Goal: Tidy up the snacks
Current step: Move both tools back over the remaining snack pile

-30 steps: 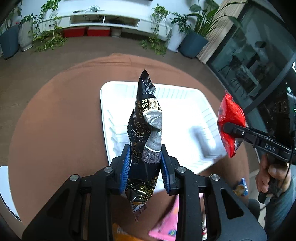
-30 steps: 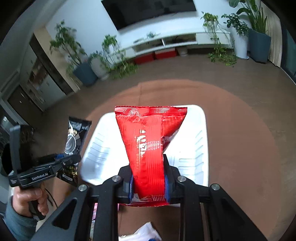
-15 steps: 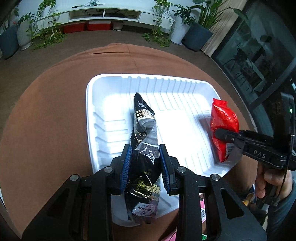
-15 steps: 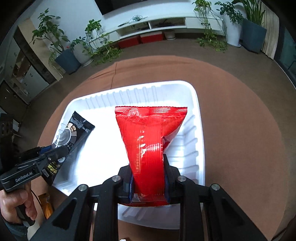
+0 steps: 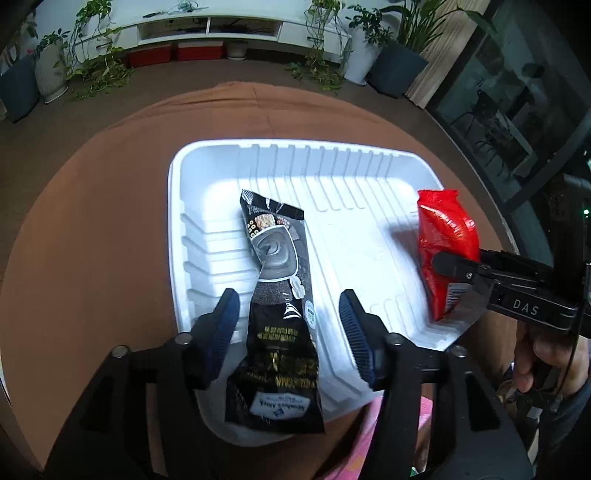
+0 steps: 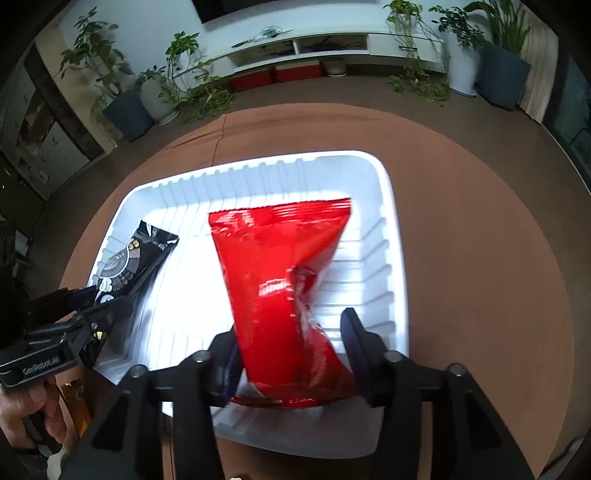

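Observation:
A white ribbed tray [image 5: 177, 221] sits on the round brown table. The black snack bag [image 5: 277, 314] lies in the tray's left part, its lower end over the near rim. My left gripper [image 5: 289, 310] straddles it, jaws opening, both pads clear of the bag. The red snack bag [image 6: 273, 280] rests tilted in the tray's [image 6: 399, 258] right part, between the opening jaws of my right gripper [image 6: 290, 339]; the right pad stands clear and the left pad is at the bag's edge. Each wrist view shows the other gripper from the side, with the red bag [image 5: 447, 236] and black bag [image 6: 136, 254].
A pink packet [image 5: 354, 443] and an orange packet [image 6: 79, 410] lie on the brown tablecloth [image 5: 92, 221] near the tray's front edge. A person's hand [image 5: 546, 354] holds the right gripper's handle. Potted plants and a white low cabinet [image 5: 221, 29] stand far behind.
Both grippers came down over the tray with their bags. Their jaws then spread, and the black and red bags now rest in the tray instead of being pinched.

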